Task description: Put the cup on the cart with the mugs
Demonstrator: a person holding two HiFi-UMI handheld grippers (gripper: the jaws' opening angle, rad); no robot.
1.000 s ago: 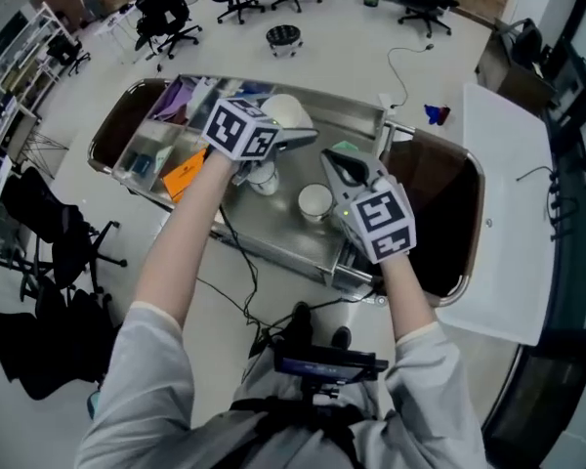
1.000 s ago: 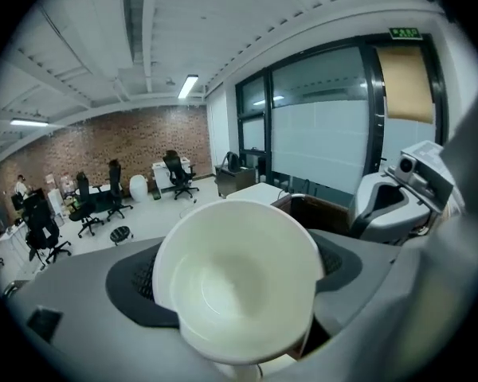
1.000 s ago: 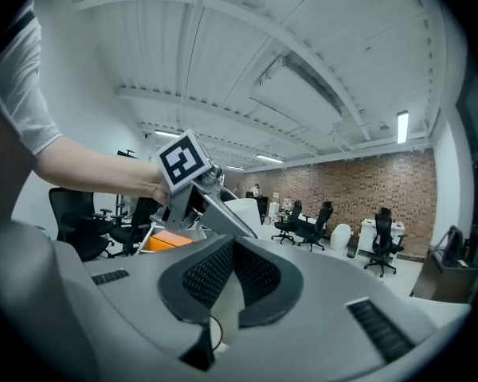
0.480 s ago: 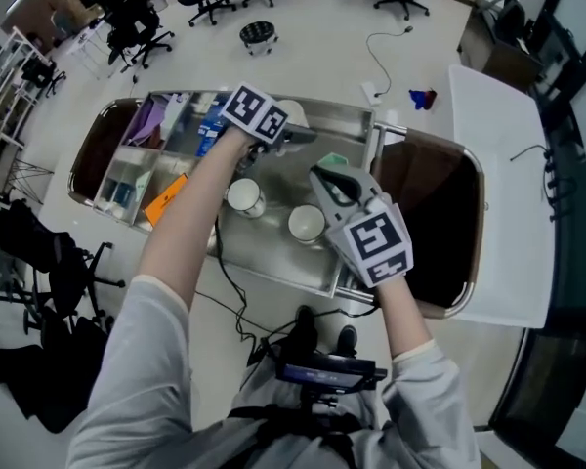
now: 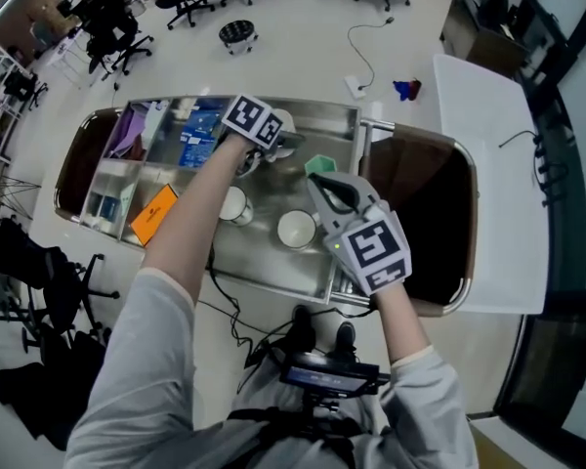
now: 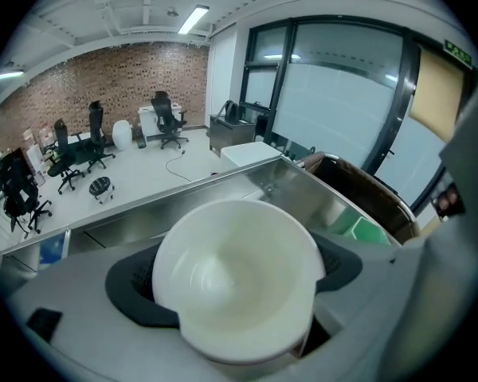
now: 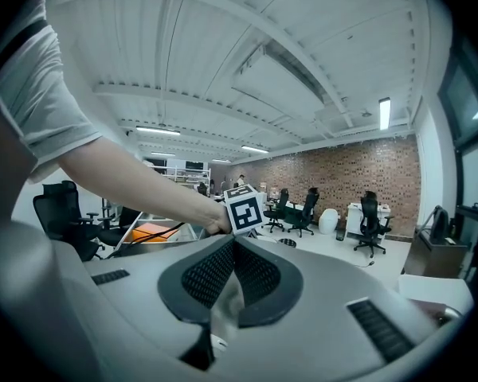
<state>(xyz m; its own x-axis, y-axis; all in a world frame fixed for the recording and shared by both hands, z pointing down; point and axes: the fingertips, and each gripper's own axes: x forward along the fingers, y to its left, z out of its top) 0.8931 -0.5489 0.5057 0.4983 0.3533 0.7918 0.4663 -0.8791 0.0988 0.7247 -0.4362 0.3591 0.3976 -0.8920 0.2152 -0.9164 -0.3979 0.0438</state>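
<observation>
The left tongs [image 6: 237,286] clamp the plain white round cup [image 6: 233,270] by its sides. They hold it just beyond the two white mugs [image 5: 296,229] over the steel cart tray [image 5: 264,252], likely to set it beside them. The right tongs [image 7: 233,245], pressed together and empty, hover beside the mugs. From the head view the left tongs mostly hide the cup, so I cannot tell whether it touches the tray.

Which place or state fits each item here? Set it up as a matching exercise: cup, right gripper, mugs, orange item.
1 cup
2 right gripper
3 mugs
4 orange item

A in a side compartment of the cart
B jaws together, nothing held
C between the left gripper's jaws
D standing in the cart's steel tray

Pairs: 1-C, 2-B, 3-D, 4-A
</observation>
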